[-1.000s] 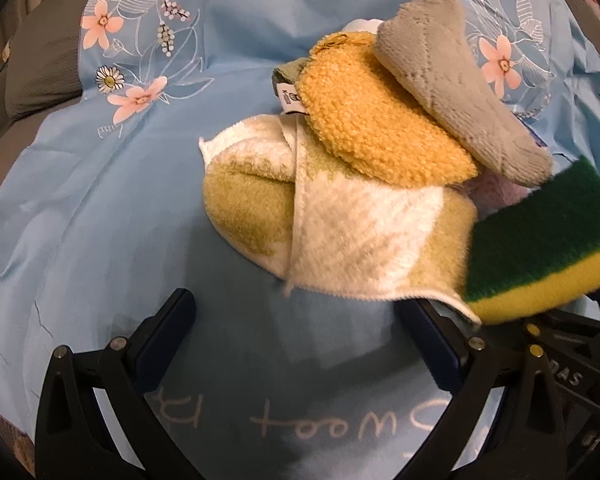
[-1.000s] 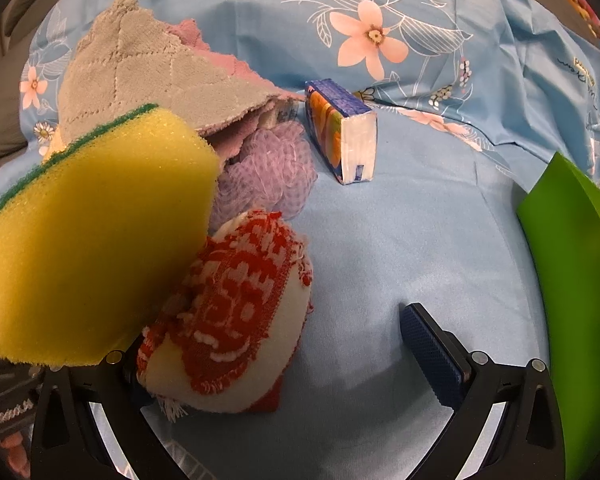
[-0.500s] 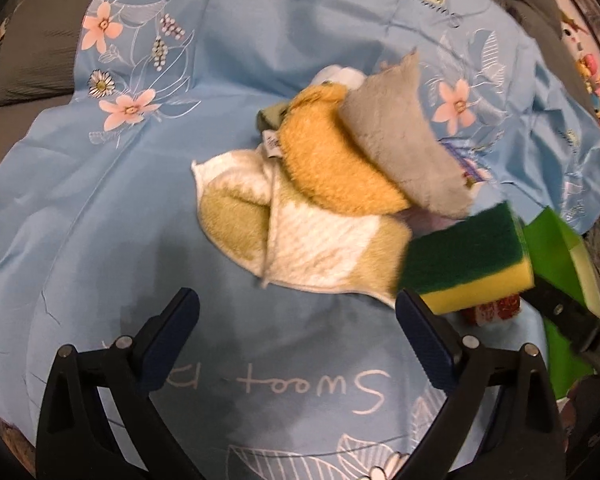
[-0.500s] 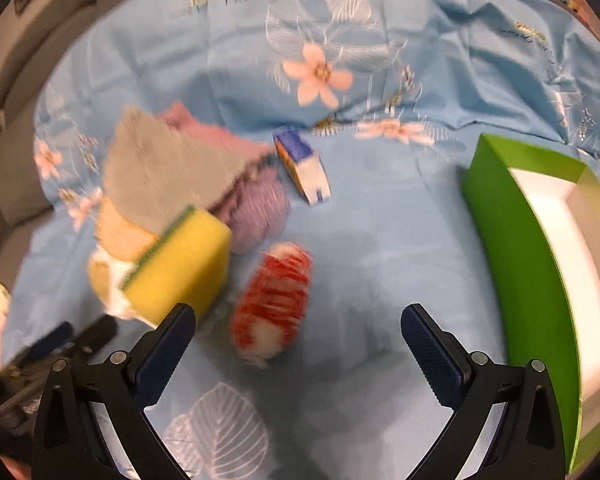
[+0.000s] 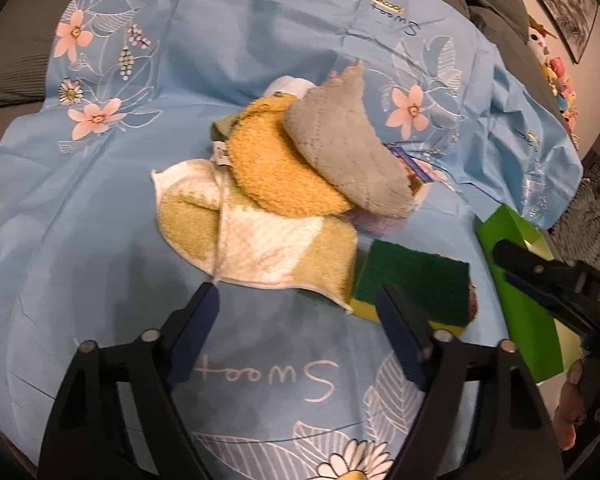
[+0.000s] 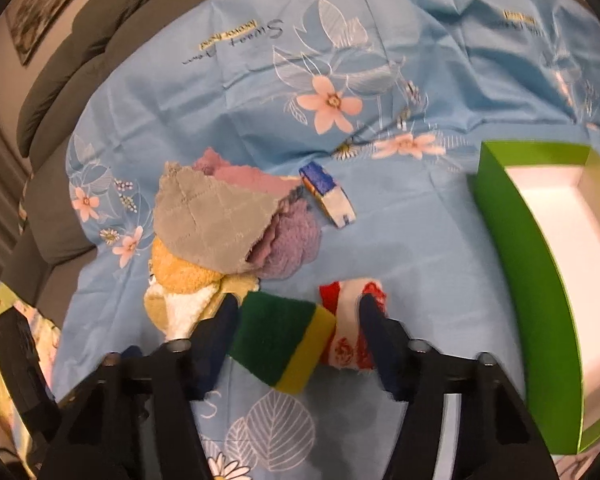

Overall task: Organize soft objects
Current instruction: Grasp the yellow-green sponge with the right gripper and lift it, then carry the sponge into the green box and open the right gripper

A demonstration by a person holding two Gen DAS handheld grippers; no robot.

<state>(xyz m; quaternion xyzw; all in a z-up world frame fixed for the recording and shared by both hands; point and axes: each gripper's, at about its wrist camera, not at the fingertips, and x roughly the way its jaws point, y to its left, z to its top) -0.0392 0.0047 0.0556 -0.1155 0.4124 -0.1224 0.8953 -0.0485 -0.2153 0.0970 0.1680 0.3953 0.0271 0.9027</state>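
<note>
A pile of soft cloths lies on the blue floral sheet: a grey cloth [image 5: 348,152] [image 6: 208,220], an orange one [image 5: 276,168], a yellow-and-white towel [image 5: 260,240], a purple one [image 6: 292,240]. A green-and-yellow sponge [image 5: 412,284] [image 6: 284,340] lies flat beside a red-and-white cloth [image 6: 352,320]. My left gripper [image 5: 300,312] is open and empty, in front of the towel. My right gripper [image 6: 296,324] is open above the sponge, apart from it.
A green box [image 6: 528,264] with a white inside stands open at the right; it also shows in the left wrist view [image 5: 516,280]. A small blue-and-white packet [image 6: 328,196] lies behind the pile. Grey sofa cushions [image 6: 100,40] border the sheet.
The sponge was held up by the right gripper; now it lies on the sheet and the right gripper is open above it. Both grippers have drawn back.
</note>
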